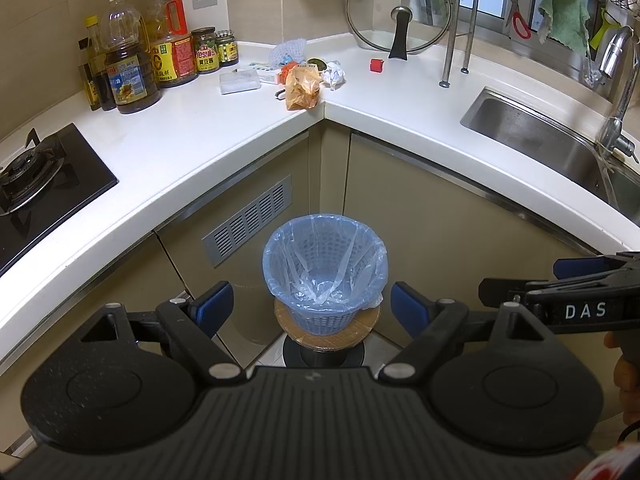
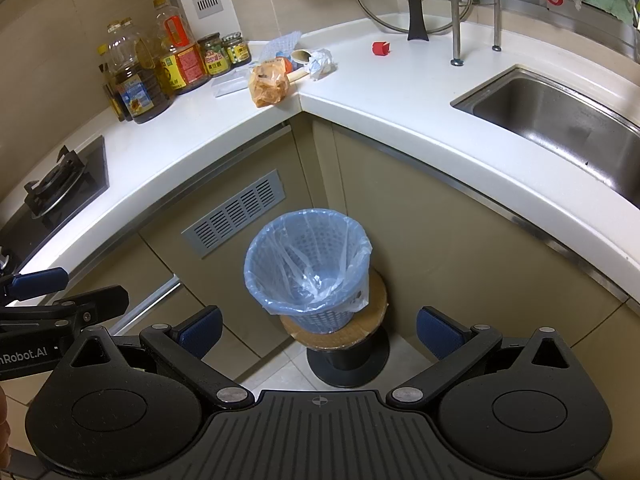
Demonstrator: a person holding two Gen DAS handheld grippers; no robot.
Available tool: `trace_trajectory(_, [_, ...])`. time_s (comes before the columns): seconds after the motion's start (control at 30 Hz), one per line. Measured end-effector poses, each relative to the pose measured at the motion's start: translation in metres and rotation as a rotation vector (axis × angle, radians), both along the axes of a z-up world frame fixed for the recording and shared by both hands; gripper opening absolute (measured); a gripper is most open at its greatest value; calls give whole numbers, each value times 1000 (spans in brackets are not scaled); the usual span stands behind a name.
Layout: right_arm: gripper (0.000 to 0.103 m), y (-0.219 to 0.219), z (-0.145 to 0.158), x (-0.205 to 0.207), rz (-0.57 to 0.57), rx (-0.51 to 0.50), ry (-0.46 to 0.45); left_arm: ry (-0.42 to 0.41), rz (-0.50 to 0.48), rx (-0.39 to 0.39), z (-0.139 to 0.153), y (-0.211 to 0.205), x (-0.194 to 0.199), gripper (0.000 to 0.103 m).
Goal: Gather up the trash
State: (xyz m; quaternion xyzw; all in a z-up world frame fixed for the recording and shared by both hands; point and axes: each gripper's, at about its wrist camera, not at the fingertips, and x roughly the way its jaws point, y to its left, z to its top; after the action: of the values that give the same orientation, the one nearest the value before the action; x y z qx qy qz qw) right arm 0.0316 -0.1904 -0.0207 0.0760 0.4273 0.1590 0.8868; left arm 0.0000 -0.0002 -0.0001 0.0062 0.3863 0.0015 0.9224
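A blue mesh bin [image 1: 325,268] lined with a clear bag stands on a round wooden stool in the cabinet corner; it also shows in the right wrist view [image 2: 307,268]. Trash lies on the white counter corner: an orange plastic bag [image 1: 302,88] [image 2: 269,85], a crumpled white paper [image 1: 334,74] [image 2: 320,63], a blue net wrap [image 1: 287,51], a clear plastic box [image 1: 239,82], a red cap [image 1: 376,65] [image 2: 380,48]. My left gripper [image 1: 311,310] is open and empty above the bin. My right gripper [image 2: 319,330] is open and empty beside it.
Oil bottles [image 1: 126,76] and jars [image 1: 206,50] stand at the back left. A gas hob [image 1: 36,176] is at the left, a steel sink [image 1: 540,140] with a tap at the right. A glass lid [image 1: 398,16] leans on the wall.
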Motion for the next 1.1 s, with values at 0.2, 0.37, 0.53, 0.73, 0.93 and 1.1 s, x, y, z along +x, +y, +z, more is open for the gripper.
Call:
trace_trajectory(0.2, [103,-2,0,2,2,-1,-1,0,3,-1,3,-3,0,84])
trace_trajectory(0.37, [103,-1,0,2,2,-1,-1,-1,5,1,1,-3,0,84])
trace_trajectory(0.53, [103,-1,0,2,1,-2,0,-1,4,-1,1,-1,0,84])
trace_trajectory(0.73, [103,-1,1,3,2,-2,-1,-3,5,0,0,-1,0,84])
trace_trajectory(0.93, [103,-1,1,3,2,-3,-2,-3,4,-1,0,0,0,84])
trace_trajectory(1.1, [103,-2,2,4,1,-2,-1,-3,4,-1,0,0,0,84])
